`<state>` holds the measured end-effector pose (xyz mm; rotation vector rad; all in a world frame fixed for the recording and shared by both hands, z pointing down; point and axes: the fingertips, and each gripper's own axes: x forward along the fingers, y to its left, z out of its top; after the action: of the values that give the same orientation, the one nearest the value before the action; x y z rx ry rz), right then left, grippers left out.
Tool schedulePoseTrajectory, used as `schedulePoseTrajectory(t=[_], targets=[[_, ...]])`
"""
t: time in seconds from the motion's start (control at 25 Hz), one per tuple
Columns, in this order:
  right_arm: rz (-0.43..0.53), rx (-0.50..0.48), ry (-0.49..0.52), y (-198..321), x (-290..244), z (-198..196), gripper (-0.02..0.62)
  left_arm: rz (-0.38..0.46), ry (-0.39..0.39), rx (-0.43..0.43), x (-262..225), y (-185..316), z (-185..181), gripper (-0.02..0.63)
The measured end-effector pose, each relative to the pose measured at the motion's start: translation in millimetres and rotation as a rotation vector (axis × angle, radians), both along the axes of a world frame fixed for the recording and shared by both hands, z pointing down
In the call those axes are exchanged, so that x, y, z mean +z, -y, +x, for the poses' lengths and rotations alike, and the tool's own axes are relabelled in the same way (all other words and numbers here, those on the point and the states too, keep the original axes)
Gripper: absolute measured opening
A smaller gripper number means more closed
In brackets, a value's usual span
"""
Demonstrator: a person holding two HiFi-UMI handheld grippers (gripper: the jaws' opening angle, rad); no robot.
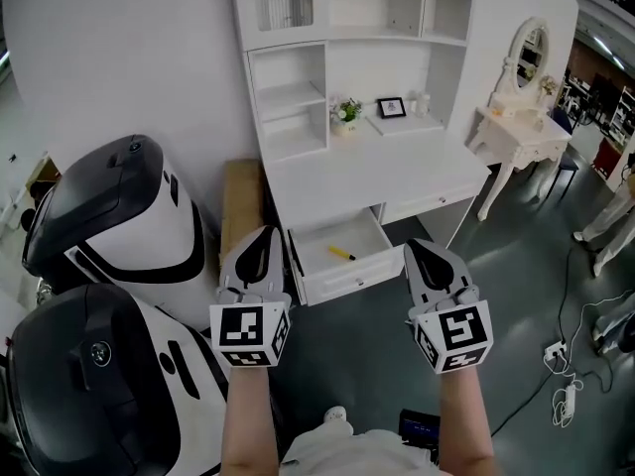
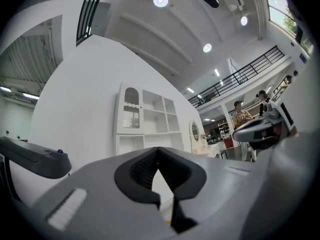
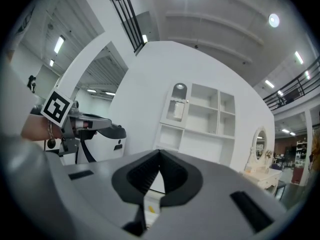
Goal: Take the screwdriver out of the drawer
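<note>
While the person stands facing the white desk (image 1: pixel 427 206), both grippers are held out side by side, short of its open drawer (image 1: pixel 342 284). The screwdriver (image 1: pixel 340 253), a small yellow one, lies slantwise on the drawer's floor, near the middle, and nothing touches it. The left gripper (image 1: pixel 262 236) is off the drawer's left front corner, and the right gripper (image 1: pixel 424 249) is off its right front corner. They are well apart from each other, with the drawer between them.

Seen along its own fingers, the left gripper (image 2: pixel 158 150) has them pressed together at the tips, with nothing caught between. The right gripper (image 3: pixel 159 152) is the same, its fingers closed on nothing. From the right gripper view the left one's marker cube (image 3: pixel 57 106) shows off to the side.

On the worktop (image 1: pixel 397 167) a little plant (image 1: pixel 346 112) and a framed picture (image 1: pixel 391 107) stand under the shelves. Two black-and-white machines (image 1: pixel 119 216) fill the floor left of the desk. A dressing table (image 1: pixel 516 132) with an oval mirror stands to the right, and cables (image 1: pixel 566 400) trail over the grey floor near it
</note>
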<state>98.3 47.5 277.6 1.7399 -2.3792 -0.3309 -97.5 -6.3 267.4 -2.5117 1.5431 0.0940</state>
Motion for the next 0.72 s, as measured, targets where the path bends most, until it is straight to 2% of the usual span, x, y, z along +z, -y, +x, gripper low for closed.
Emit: schedulePoseTrajectory(t=[0.36,0.72], targets=[[-0.038,0.015,-0.055,42.2,17.6,-5.1,0.006,-0.017,0.027,0.002,20.4,37.9,2.9,0.006],[-0.01,0.042,-0.003,102.4,8.9,23.6,0.007,-0.008,0.024,-0.025,18.0,88.8,10.4,0.006]])
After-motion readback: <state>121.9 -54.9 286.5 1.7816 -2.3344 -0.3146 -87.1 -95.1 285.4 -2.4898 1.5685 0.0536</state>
